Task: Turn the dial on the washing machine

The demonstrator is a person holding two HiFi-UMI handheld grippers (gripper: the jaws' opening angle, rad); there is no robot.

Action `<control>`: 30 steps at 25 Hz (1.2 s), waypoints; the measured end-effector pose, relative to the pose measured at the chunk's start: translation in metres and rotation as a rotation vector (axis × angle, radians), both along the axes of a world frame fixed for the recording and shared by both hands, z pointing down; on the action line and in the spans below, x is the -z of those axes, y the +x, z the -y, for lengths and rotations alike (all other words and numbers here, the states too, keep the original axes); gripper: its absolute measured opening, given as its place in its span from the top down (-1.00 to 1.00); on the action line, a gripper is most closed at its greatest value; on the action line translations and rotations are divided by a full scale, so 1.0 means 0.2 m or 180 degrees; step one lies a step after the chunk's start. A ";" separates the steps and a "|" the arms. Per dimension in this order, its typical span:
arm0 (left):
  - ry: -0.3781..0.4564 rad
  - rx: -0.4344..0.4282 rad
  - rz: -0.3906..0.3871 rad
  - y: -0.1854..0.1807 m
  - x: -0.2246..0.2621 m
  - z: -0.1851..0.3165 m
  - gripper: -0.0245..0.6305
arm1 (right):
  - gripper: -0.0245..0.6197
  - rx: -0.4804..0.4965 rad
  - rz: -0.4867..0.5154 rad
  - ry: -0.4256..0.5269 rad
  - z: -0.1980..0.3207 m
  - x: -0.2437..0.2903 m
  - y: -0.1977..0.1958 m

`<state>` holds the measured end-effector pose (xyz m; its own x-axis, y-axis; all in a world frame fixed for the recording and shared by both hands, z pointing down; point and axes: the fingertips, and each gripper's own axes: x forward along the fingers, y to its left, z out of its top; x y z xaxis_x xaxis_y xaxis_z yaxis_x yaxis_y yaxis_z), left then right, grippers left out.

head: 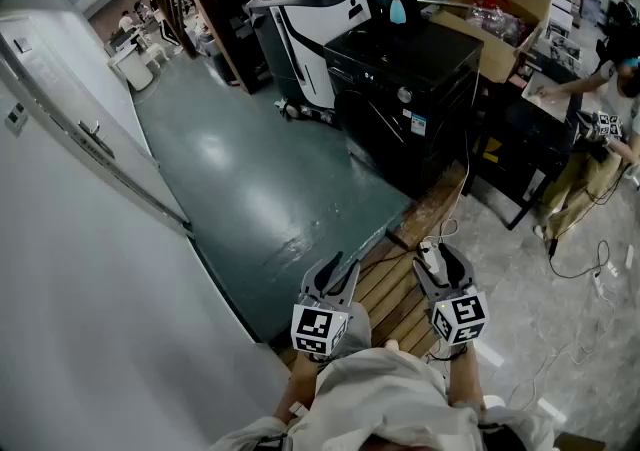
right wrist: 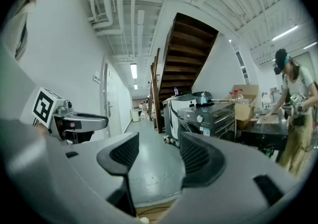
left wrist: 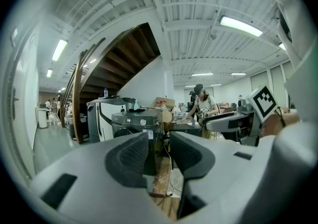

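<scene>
Nothing of the task is done yet. The boxy black washing machine [head: 420,51] stands at the far edge of the smooth grey-green floor [head: 250,169], well apart from both grippers. Its small round silver dial [head: 404,95] sits untouched on the upper front panel. The whole approach and the turn itself are left. The left gripper [head: 336,272] and the right gripper [head: 440,261] hang over a slatted wooden platform [head: 385,289] at the floor's near edge. Both sets of jaws are spread with nothing between them. They are matte grey plastic with dark, finely ribbed pads [right wrist: 124,153]. The floor has a dull sheen, and the machine's front looks glossy.
</scene>
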<state>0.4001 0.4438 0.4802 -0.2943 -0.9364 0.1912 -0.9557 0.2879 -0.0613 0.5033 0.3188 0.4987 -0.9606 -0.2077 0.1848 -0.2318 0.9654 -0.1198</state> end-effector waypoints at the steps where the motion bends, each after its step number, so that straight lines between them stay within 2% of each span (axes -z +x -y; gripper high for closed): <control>1: 0.0012 0.0003 -0.0007 -0.01 0.00 0.01 0.53 | 0.13 -0.0010 0.0012 -0.0009 0.00 0.00 -0.01; 10: 0.0047 -0.0034 -0.0096 -0.15 -0.01 0.14 0.53 | 0.09 0.0040 0.0009 0.0003 0.06 0.01 -0.20; 21: -0.0093 -0.0200 -0.0169 -0.49 -0.03 0.33 0.53 | 0.08 -0.0115 -0.0120 0.0004 0.25 0.05 -0.52; 30: -0.0050 -0.0390 -0.0309 -0.81 0.14 0.40 0.51 | 0.08 -0.0209 -0.0281 -0.0038 0.27 0.18 -0.84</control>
